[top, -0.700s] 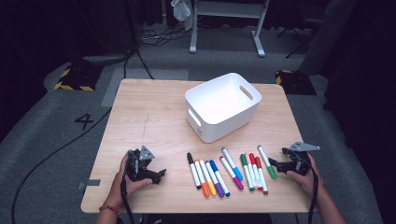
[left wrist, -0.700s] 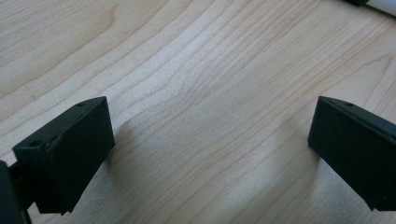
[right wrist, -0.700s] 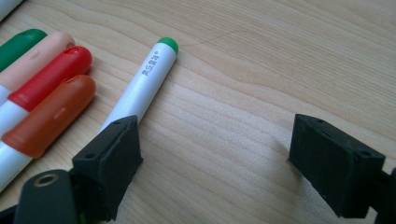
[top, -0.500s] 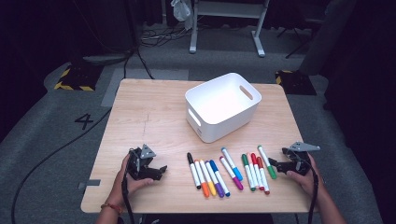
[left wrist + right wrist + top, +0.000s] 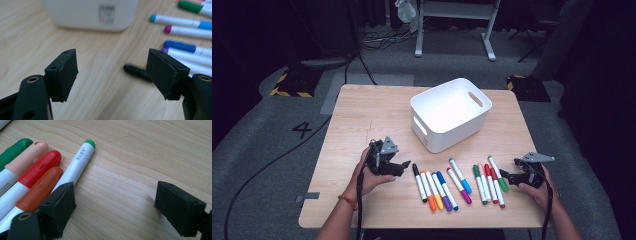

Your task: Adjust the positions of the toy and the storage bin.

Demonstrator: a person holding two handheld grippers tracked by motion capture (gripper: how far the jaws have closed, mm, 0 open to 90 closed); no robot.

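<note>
The right gripper's (image 5: 113,206) fingers (image 5: 58,205) stand wide apart over bare counter (image 5: 130,157), with the green-tipped white marker (image 5: 77,162), orange marker (image 5: 40,190) and red marker (image 5: 40,168) beside the left finger.

On the light wooden table (image 5: 362,115), the white plastic bin with handle cut-outs (image 5: 450,119) sits just past centre toward 1 o'clock. A row of capped marker pens (image 5: 457,182) lies at 6 o'clock of the bin, near the front edge. The left gripper (image 5: 401,168) rests at 9 o'clock of the row, just beside its end pen. The right gripper (image 5: 506,176) sits at 3 o'clock, against the last pens.
</note>
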